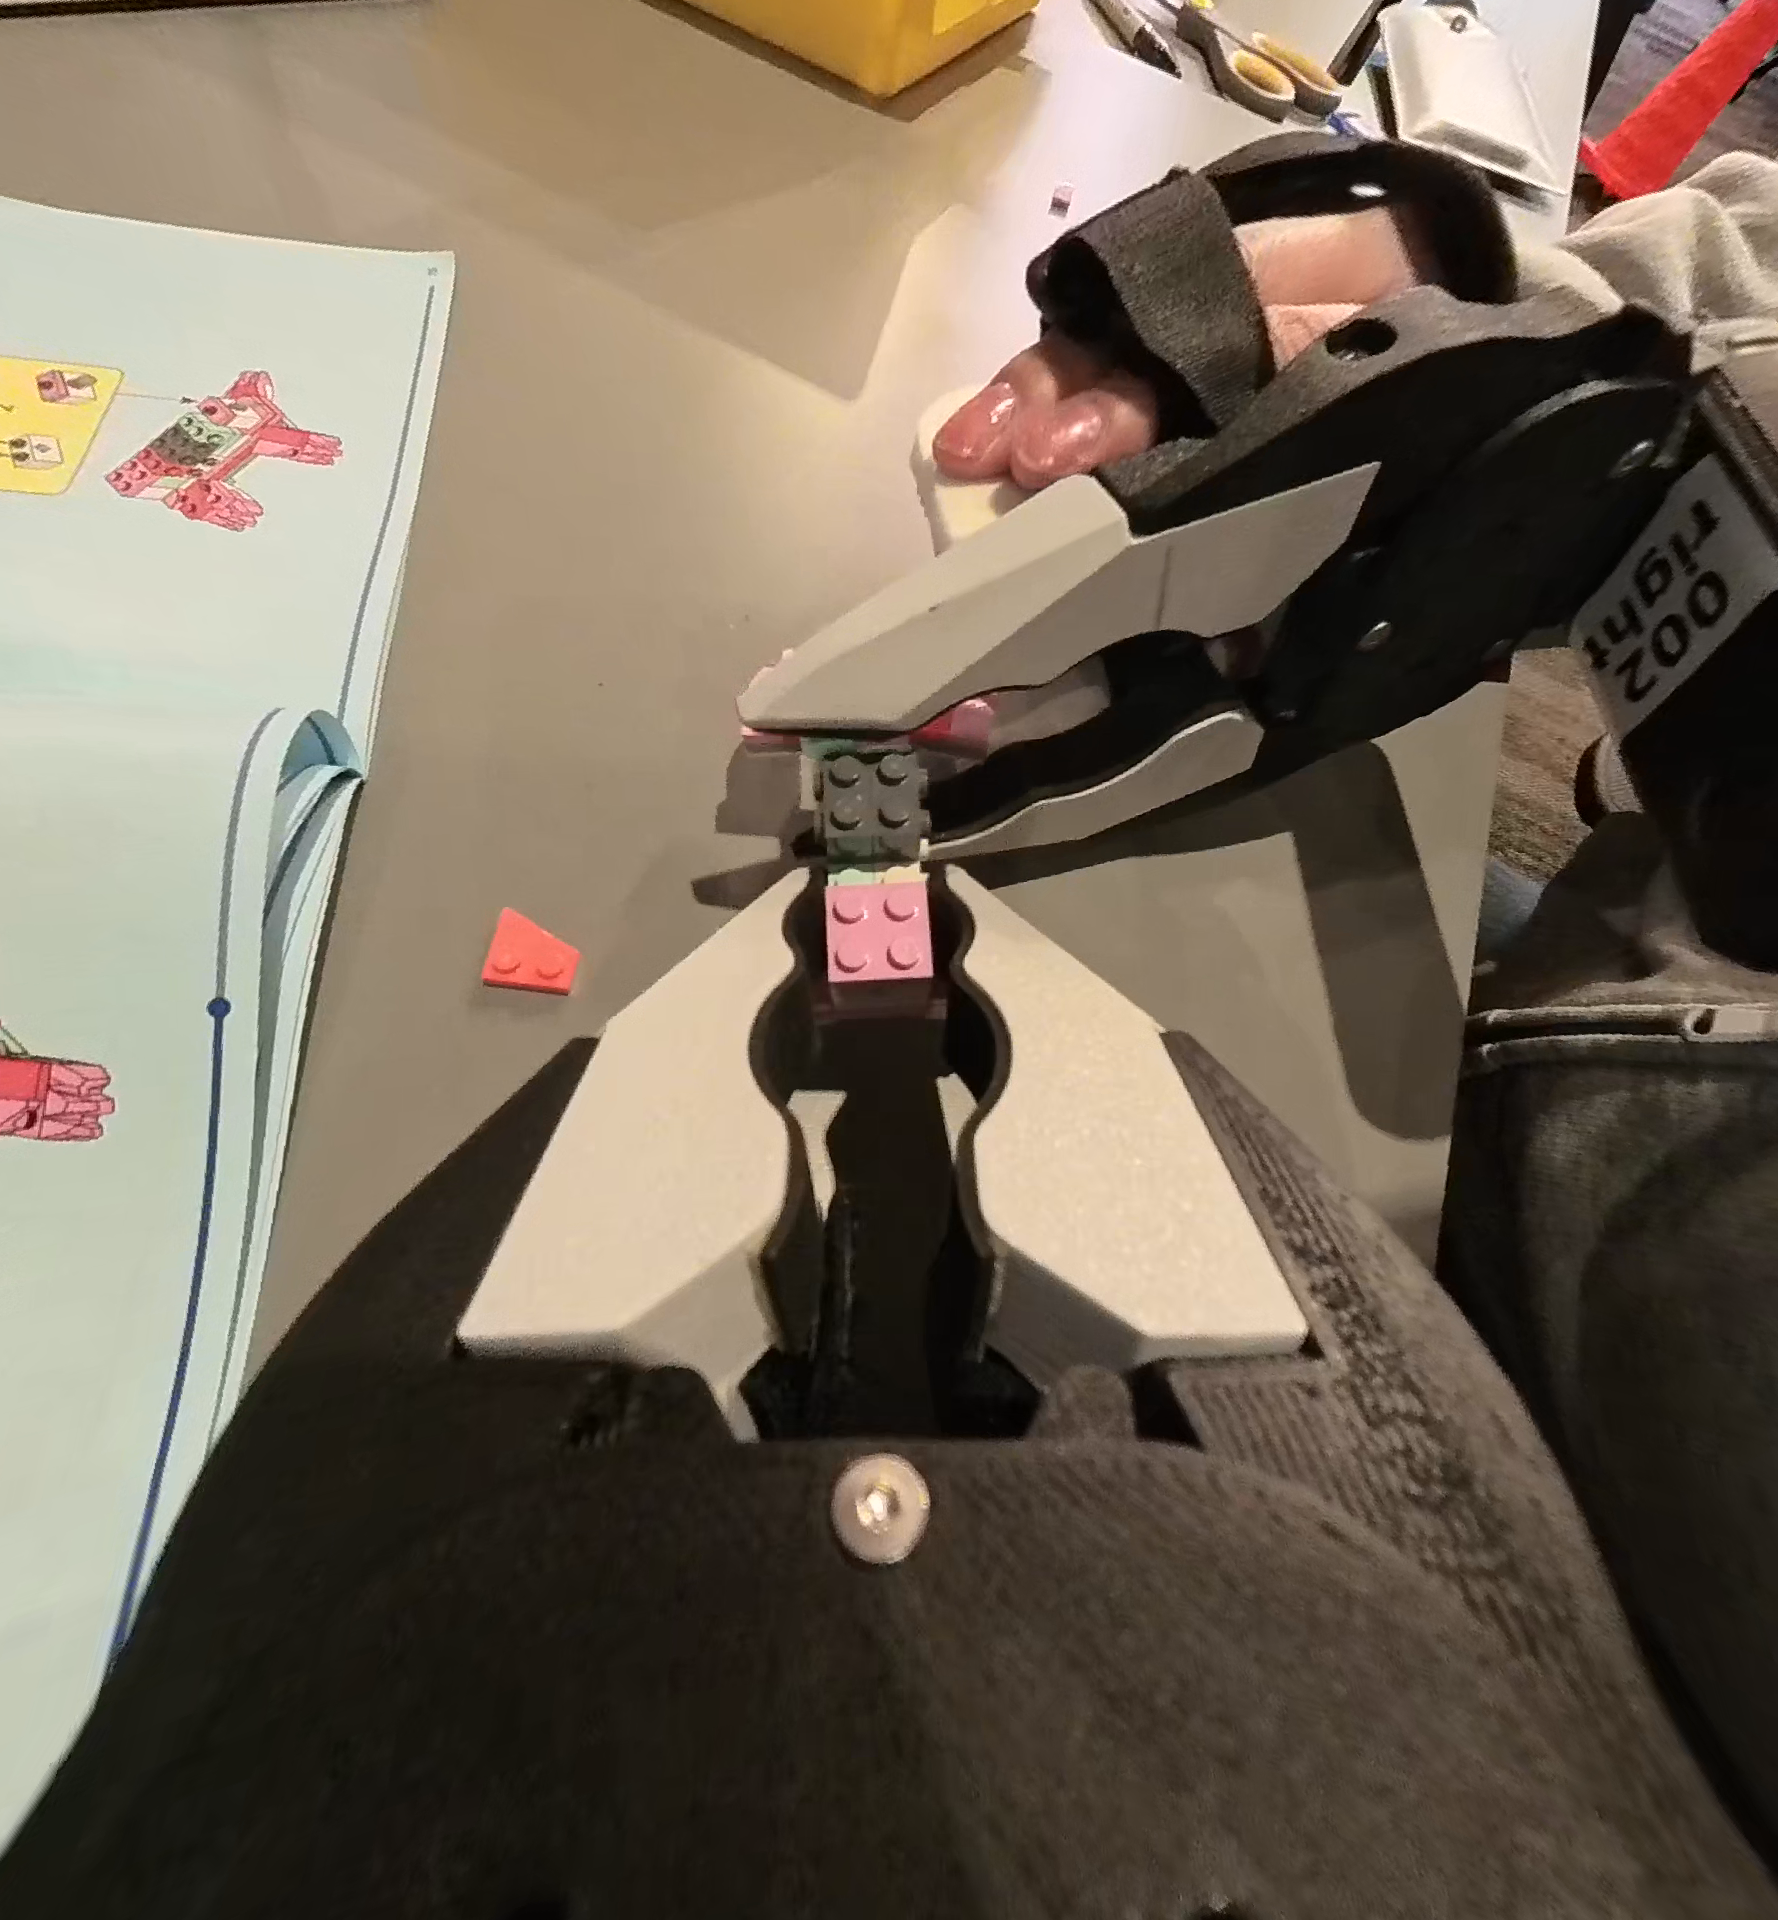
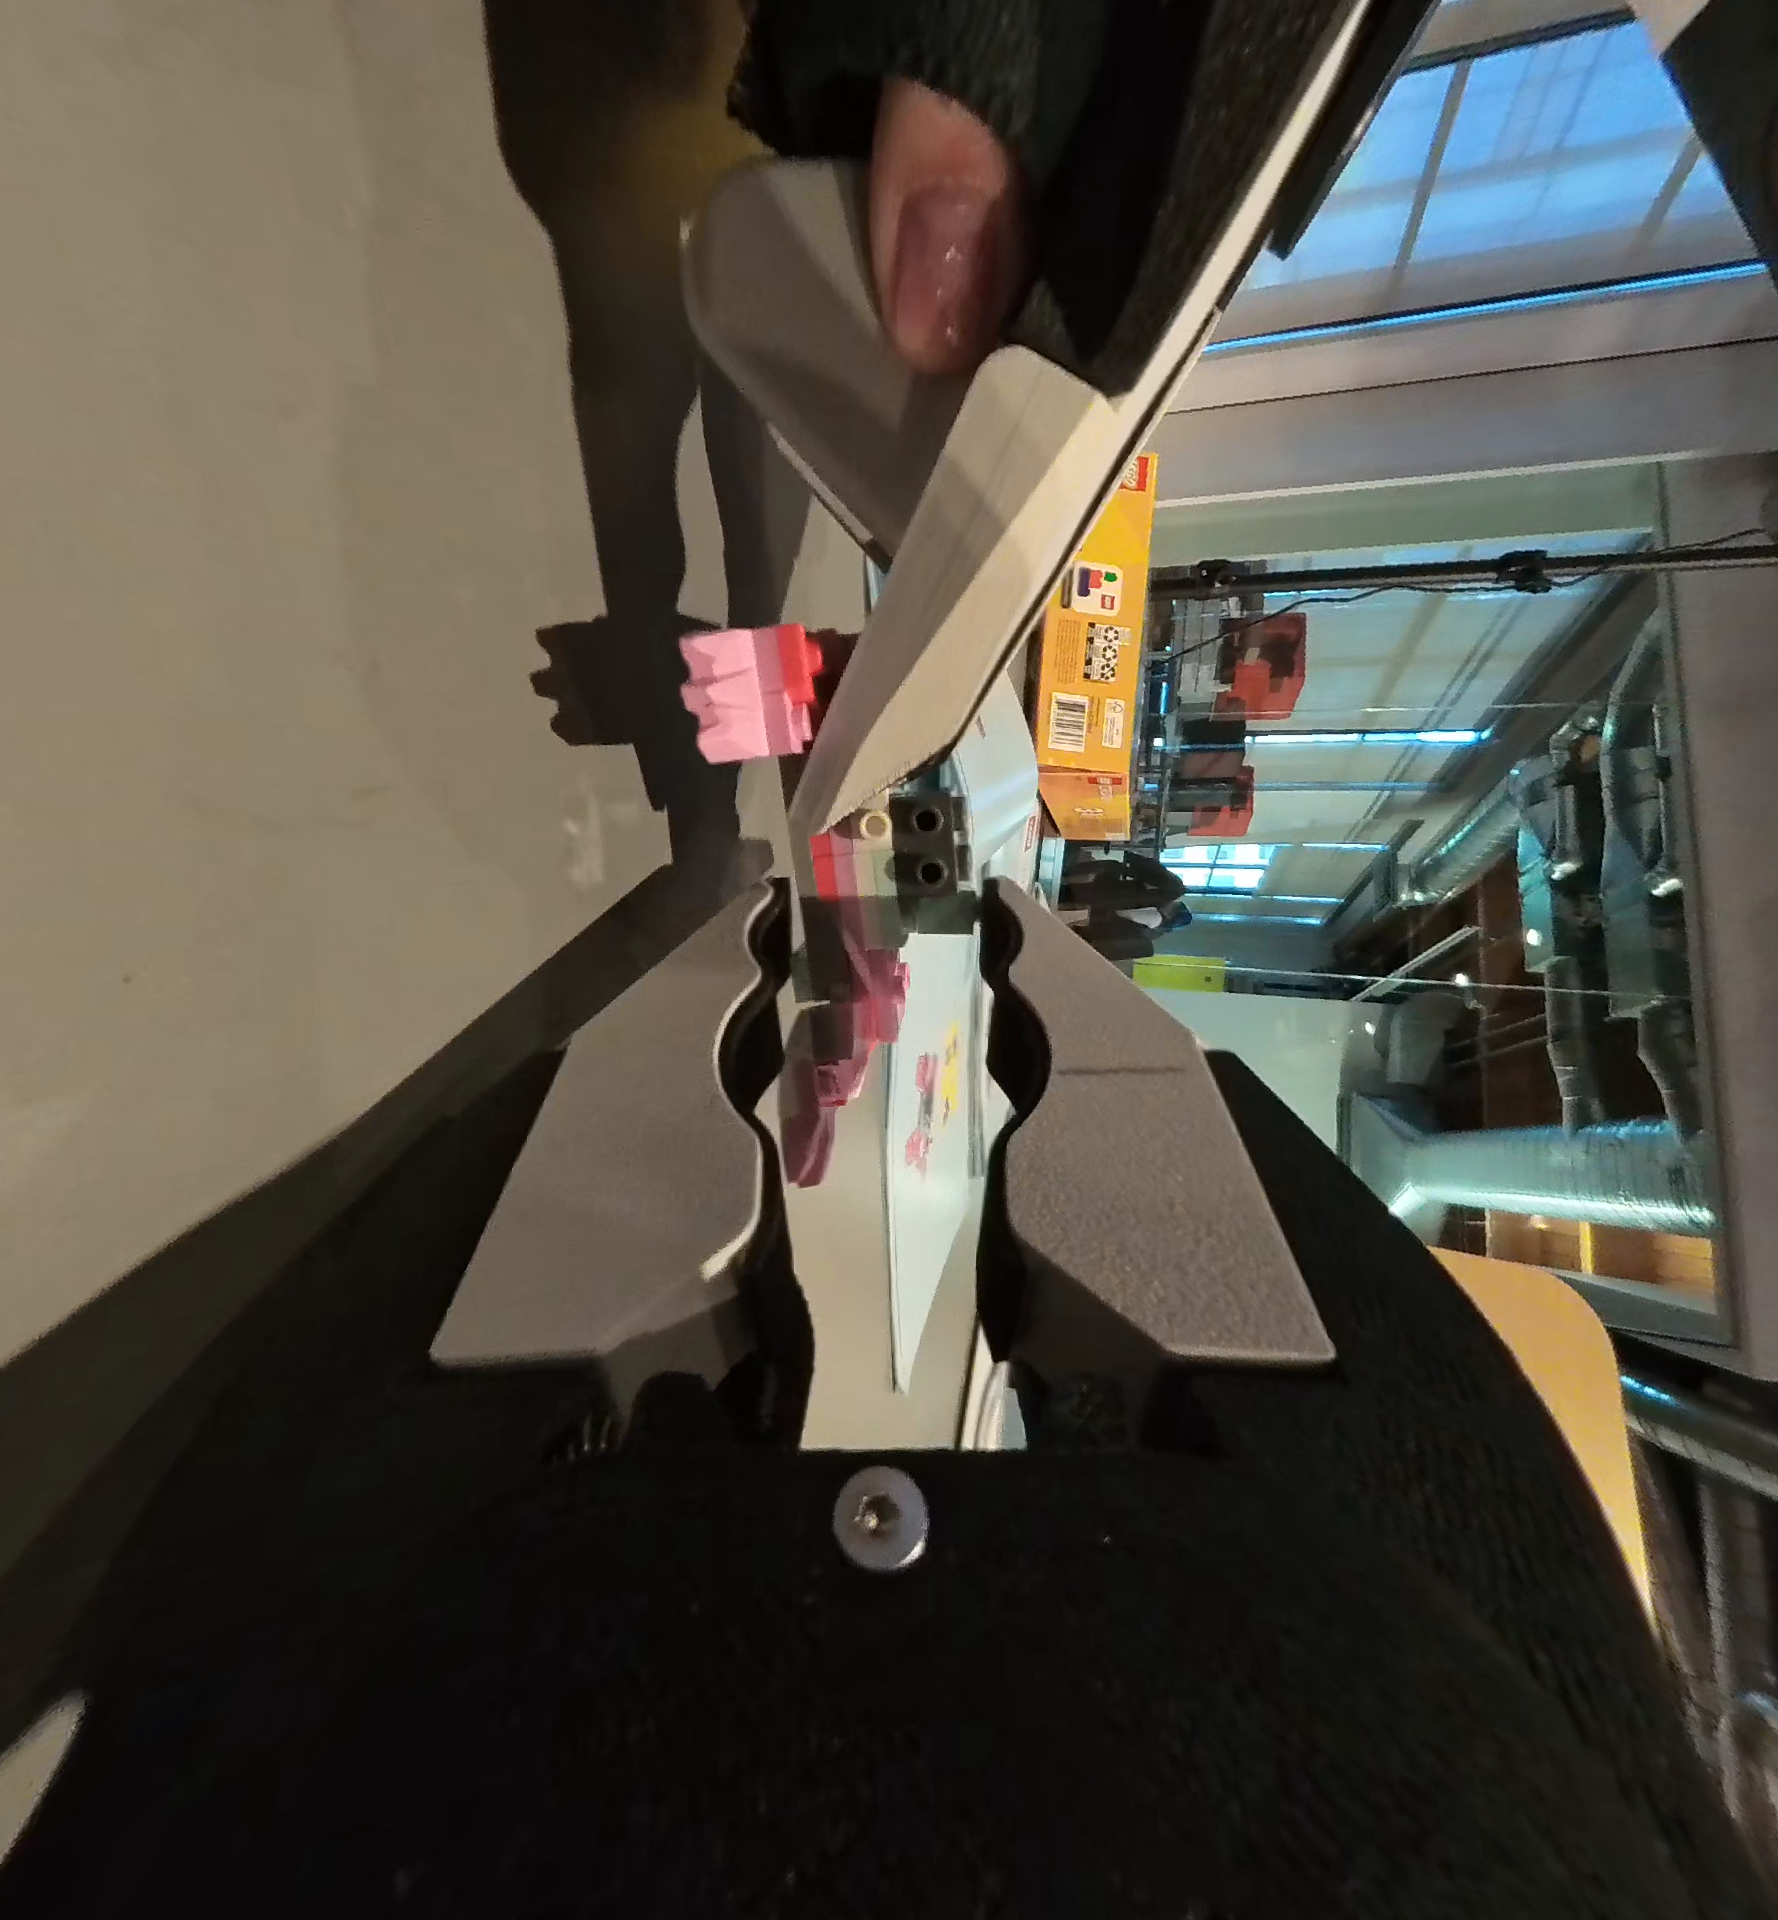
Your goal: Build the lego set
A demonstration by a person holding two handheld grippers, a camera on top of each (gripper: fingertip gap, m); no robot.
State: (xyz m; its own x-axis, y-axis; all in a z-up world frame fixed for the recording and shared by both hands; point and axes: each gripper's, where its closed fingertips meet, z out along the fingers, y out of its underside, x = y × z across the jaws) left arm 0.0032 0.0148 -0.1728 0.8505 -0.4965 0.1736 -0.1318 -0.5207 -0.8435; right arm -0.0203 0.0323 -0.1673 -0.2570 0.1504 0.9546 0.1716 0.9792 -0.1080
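Soft, even indoor light falls on the table [image 1: 604, 312], bright enough for clear colour. Hard-edged shadows spread on it beyond and to the right of the left gripper [image 1: 877, 883]. In the right wrist view, daylight from windows [image 2: 1550, 187] far right of the jaws glares pale blue, while the near body of the right gripper [image 2: 885, 894] is almost black. Both views bend at the edges; the closest parts look soft and grainy.

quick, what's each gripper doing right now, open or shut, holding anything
Left gripper: shut on the pink two-by-two end of the small pink, green and dark grey lego build.
Right gripper: shut across the same build's dark grey middle.
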